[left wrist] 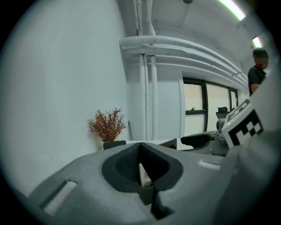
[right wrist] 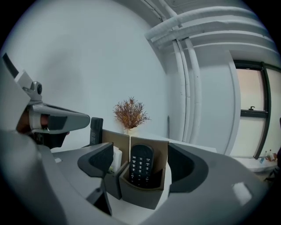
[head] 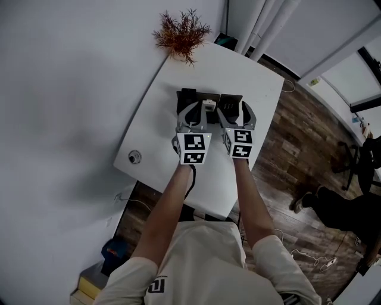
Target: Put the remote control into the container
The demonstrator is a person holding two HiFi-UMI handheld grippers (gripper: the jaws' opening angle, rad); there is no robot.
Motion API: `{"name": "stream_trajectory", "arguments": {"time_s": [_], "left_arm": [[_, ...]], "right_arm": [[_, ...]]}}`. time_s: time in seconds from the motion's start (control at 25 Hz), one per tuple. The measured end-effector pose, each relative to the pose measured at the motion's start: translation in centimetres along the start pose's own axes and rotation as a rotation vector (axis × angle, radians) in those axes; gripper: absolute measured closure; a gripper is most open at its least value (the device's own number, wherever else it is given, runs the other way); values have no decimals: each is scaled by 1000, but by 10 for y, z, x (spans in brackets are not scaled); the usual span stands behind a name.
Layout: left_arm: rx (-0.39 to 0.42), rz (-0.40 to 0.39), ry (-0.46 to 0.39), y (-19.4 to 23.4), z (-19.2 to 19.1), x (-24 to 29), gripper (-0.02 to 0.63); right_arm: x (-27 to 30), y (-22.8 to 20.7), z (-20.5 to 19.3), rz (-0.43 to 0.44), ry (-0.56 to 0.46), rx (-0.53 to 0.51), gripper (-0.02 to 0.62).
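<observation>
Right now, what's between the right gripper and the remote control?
Only the container's low front wall, seen in the right gripper view. The remote control stands inside it, between the right gripper's open fingers, which don't touch it.

Head view: I see a white table (head: 158, 122) at centre, a dried plant (head: 181, 34) at its top edge, plain wall (head: 59, 89) filling the left, and wood floor (head: 292, 143) at right. Left gripper view: white pipes (left wrist: 147, 88) at centre, windows (left wrist: 206, 110) at right, a ceiling light (left wrist: 230, 9) at upper right.
</observation>
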State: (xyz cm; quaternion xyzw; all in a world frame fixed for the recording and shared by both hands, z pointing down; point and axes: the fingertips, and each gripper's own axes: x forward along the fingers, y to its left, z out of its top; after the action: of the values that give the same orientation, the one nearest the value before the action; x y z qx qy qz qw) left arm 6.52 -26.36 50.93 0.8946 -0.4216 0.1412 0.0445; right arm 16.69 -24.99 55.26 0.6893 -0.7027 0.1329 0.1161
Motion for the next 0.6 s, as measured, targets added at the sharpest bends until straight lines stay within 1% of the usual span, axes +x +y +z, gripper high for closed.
{"name": "stream_trajectory", "arguments": {"time_s": [0.12, 0.16, 0.2, 0.24, 0.36, 0.48, 0.6], "left_arm": [[5, 2, 2, 0, 2, -5, 603], [6, 5, 5, 0, 4, -7, 603], [8, 5, 7, 0, 6, -9, 603], [10, 2, 8, -1, 7, -11, 603], [20, -24, 4, -3, 11, -17, 603], [34, -54, 3, -6, 9, -23, 603], [31, -66, 5, -11, 7, -29, 603]], "right_arm": [[-6, 5, 16, -4, -26, -7, 230], [-8, 7, 21, -4, -37, -12, 266], [-11, 10, 26, -5, -47, -18, 331], [-14, 12, 31, -8, -58, -20, 367], [-22, 21, 39, -14, -74, -7, 421], [-29, 31, 42, -20, -61, -16, 505], [-35, 37, 41, -19, -20, -34, 593]]}}
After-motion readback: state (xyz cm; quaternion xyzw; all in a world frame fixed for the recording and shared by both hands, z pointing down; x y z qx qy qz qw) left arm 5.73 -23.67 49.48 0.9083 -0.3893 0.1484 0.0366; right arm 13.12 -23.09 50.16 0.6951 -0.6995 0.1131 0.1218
